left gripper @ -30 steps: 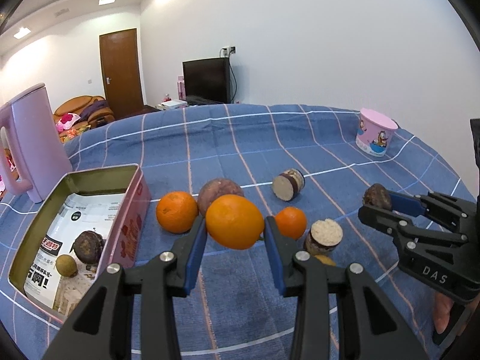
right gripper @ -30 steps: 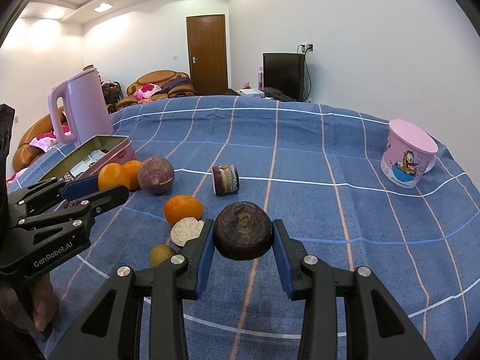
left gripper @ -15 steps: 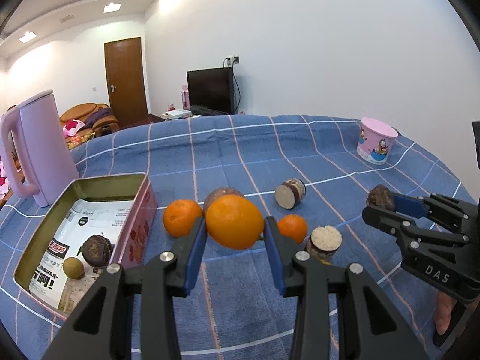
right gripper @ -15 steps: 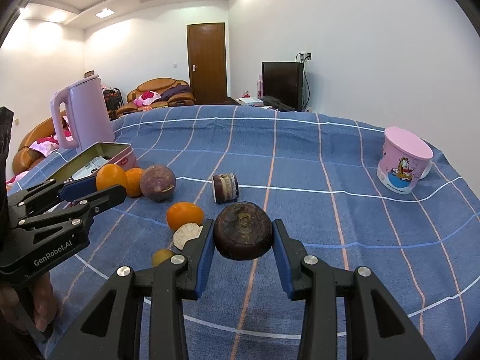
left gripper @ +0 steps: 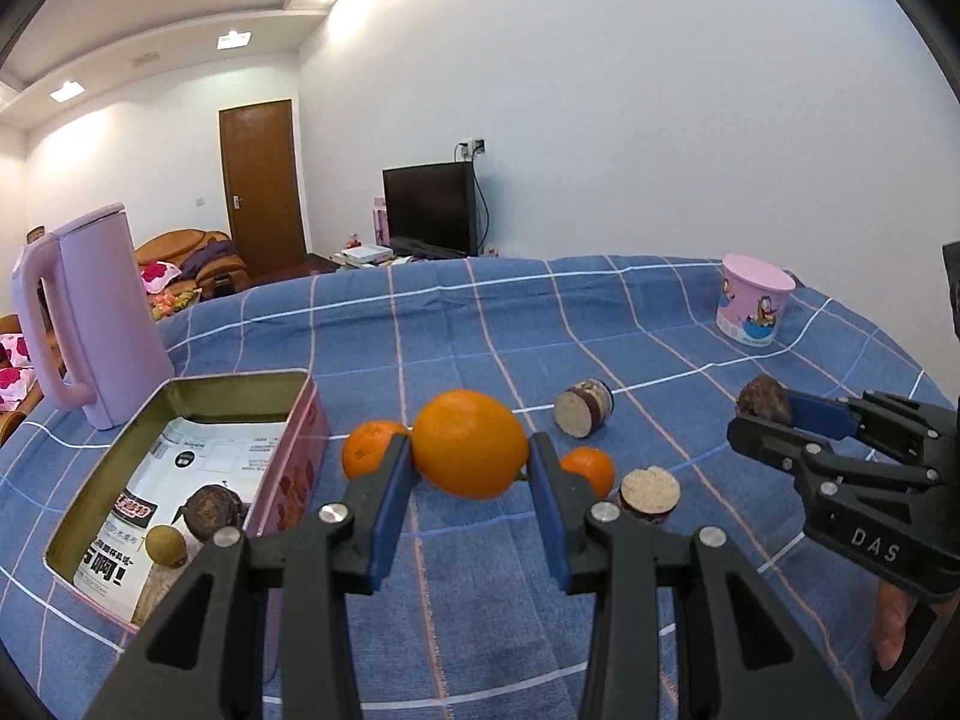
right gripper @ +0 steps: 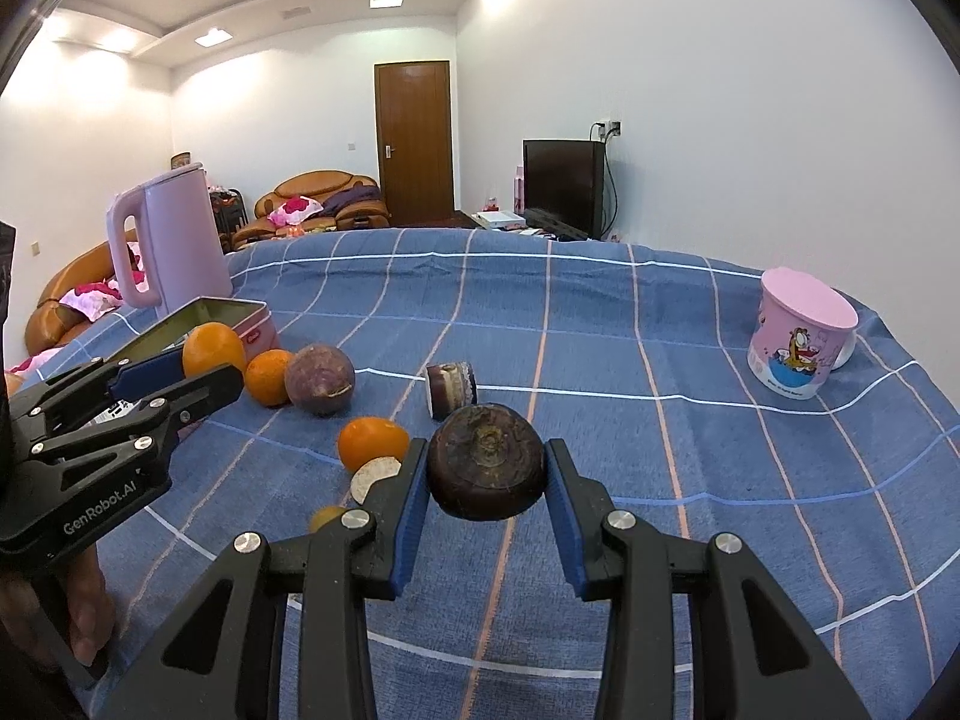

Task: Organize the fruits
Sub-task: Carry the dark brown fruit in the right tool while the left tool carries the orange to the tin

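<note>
My left gripper (left gripper: 471,474) pinches a large orange (left gripper: 470,444) between its blue pads, holding it clear above the blue checked tablecloth (left gripper: 480,324). My right gripper (right gripper: 485,483) clamps a dark brown round fruit (right gripper: 486,461), stem scar facing the camera, also lifted off the cloth.

Seen from my left wrist, the open pink tin (left gripper: 288,468) lies at about nine o'clock from the held orange, just beside my left finger. Inside it sit printed packets (left gripper: 198,468), another dark brown fruit (left gripper: 213,510) and a small yellow-green fruit (left gripper: 166,546) touching it. A smaller orange (left gripper: 363,450) rests between the tin and my gripper. At three o'clock from the held orange lies a small tangerine (left gripper: 591,468), and just beside it a cut piece with a pale face and dark rind (left gripper: 650,493). A second cut piece (left gripper: 583,407) lies on its side at about two o'clock, farther back.

From my right wrist, a purple-brown round fruit (right gripper: 319,380) touches the smaller orange at ten o'clock from what I hold, and a small yellowish fruit (right gripper: 327,517) peeks out behind my left finger.

A pink kettle (left gripper: 96,318) stands behind the tin at eleven o'clock. A pink cartoon cup (right gripper: 801,342) stands well apart at two o'clock, near the cloth's far edge.
</note>
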